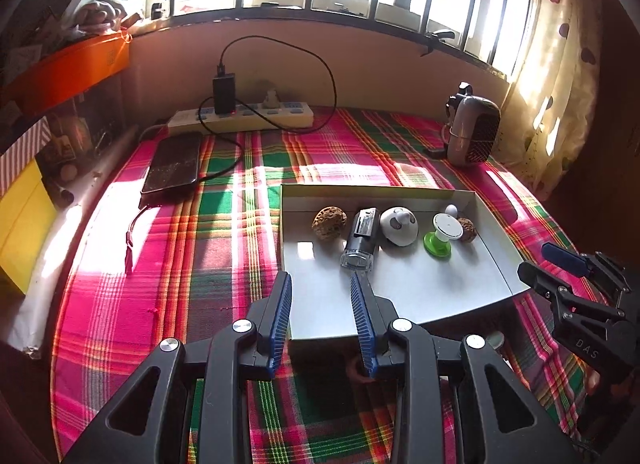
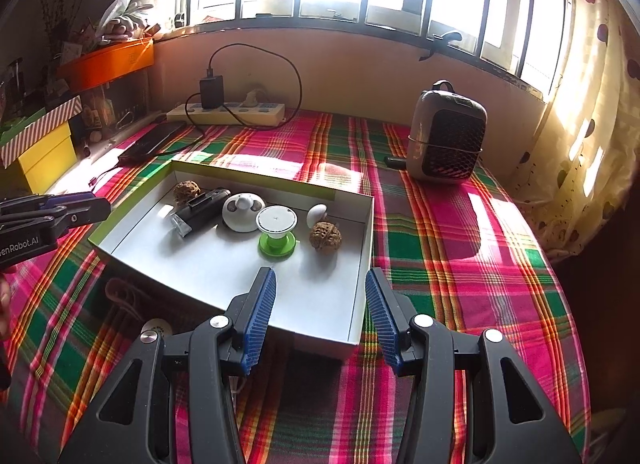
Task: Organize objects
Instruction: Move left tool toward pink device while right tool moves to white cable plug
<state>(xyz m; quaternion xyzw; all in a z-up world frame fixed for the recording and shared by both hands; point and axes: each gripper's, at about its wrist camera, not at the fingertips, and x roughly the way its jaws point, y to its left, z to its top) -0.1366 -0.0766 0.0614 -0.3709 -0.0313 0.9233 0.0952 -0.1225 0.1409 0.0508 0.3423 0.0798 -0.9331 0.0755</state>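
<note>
Because the white cardboard tray already holds a row of small items along its far side, I treat those as the things to sort: two walnuts, a black cylindrical device with a clear end cap, a white domed gadget, a green-and-white spool and a small white egg-shaped piece. I judge all of them light and rigid. The walnuts are rough and should grip well across their width; the dome and egg are smooth and likely to slip, so I would take the spool by its narrow waist and the cylinder across its body. Both the left gripper and the right gripper hover just above the tray's near edge, jaws wide, holding nothing. Round objects lying on the plaid tablecloth below the tray's near wall are mostly hidden, and I cannot identify them. Window glare washes out the sill.
</note>
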